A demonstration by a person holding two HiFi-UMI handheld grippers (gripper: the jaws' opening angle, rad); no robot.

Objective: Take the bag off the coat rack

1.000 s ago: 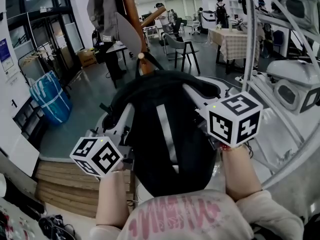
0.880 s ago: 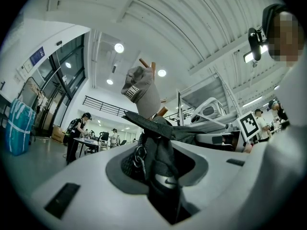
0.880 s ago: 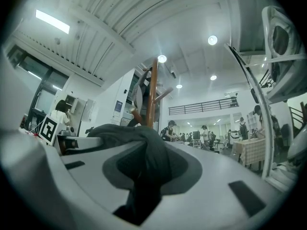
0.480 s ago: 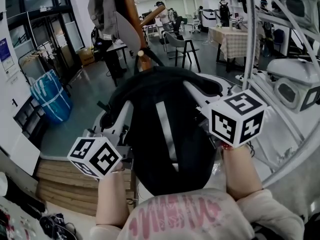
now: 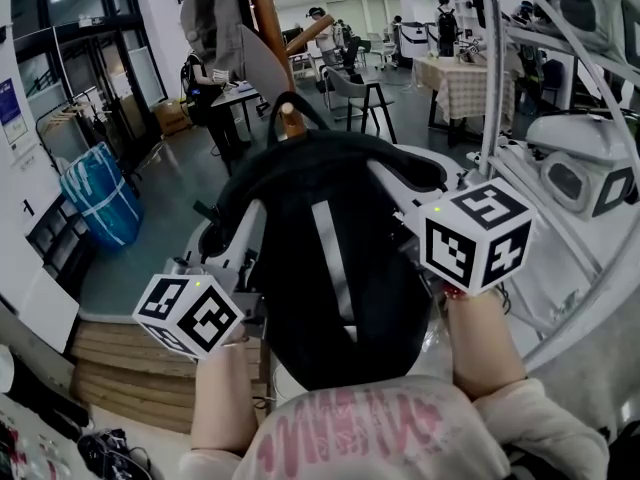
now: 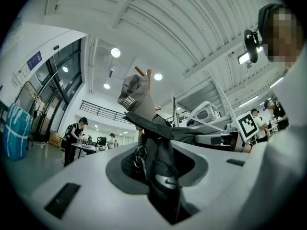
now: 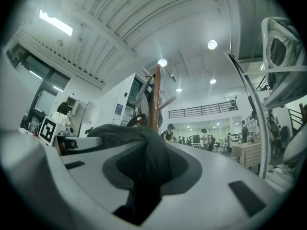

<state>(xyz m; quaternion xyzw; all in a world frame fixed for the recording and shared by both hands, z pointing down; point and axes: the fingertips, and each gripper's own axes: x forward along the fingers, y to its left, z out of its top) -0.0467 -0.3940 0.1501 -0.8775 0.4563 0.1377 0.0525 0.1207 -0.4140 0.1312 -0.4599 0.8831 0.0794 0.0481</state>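
I'm seeing a white swoosh logo (image 6: 165, 181) on the dark strap (image 6: 160, 150) that my left gripper (image 6: 160, 195) is pinching, jaws nearly together on it. My right gripper (image 7: 141, 186) is clamping dark bag fabric the same way. The bag (image 5: 295, 308), black with a grey centre stripe (image 5: 335, 268), is hanging between both grippers just below the coat rack (image 5: 262, 13), with its top loop (image 5: 302, 106) sitting at a wooden peg (image 5: 290, 118).

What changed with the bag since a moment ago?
The left gripper and right gripper lifted the black bag a little, up toward the wooden peg of the coat rack. Their fingers stay shut on the bag's fabric; nothing was let go.
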